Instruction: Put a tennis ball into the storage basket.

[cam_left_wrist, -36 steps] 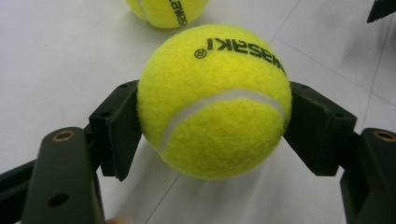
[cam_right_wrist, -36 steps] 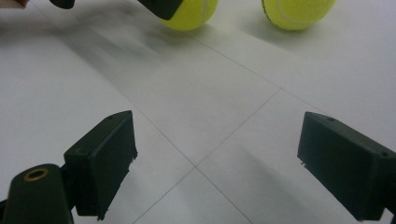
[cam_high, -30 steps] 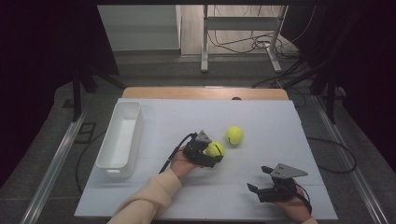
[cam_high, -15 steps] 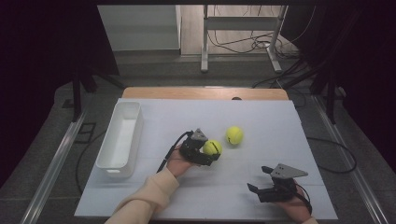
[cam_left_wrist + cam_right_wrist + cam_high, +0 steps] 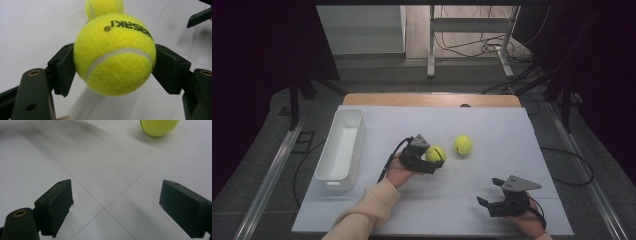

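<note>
Lab: dark curtains (image 5: 272, 45), floor cables (image 5: 472, 45), metal frame (image 5: 469, 25)

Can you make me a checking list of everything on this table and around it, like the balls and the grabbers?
Surface: white table top, bare in the middle.
Job's things: one tennis ball clamped in the left hand-held gripper; second tennis ball lying free just beyond; white bin at the left, looks empty.
Clutter: nothing seen.
Grippers: left jaws shut on the ball; right hand-held gripper open, holding nothing.
Cables: black cable trails from the left gripper; more cables on the floor.
Surroundings: dark curtains, metal stand legs behind.
</note>
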Tool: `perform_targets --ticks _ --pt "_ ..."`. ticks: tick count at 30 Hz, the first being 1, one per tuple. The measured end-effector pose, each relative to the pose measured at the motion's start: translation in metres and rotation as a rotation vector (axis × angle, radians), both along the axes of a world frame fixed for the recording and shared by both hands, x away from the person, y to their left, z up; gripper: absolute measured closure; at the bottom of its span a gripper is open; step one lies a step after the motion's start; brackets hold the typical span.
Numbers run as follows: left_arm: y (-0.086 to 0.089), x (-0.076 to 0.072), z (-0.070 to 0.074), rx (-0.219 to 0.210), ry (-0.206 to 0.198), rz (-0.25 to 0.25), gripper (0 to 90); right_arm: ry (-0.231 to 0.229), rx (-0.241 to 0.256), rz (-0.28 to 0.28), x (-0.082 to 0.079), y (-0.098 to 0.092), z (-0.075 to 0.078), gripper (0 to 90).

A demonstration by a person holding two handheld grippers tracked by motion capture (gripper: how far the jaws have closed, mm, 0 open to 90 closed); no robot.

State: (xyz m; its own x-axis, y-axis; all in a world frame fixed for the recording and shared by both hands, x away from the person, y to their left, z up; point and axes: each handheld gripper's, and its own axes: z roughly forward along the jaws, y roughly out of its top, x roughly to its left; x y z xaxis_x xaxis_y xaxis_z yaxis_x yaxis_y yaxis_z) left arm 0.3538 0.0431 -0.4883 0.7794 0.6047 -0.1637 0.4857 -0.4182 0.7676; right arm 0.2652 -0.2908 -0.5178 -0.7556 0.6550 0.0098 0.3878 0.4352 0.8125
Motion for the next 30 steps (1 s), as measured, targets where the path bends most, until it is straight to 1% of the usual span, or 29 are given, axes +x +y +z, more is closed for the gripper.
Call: perform_targets --ticks 8,30 --pt "0.008 0.000 0.006 -0.016 -0.010 0.017 26.1 -0.001 0.001 0.002 0.000 0.000 0.000 12.0" --pt "0.023 0.001 0.018 -0.034 -0.032 0.046 26.0 -0.002 -0.002 0.000 0.000 0.000 0.000 12.1"
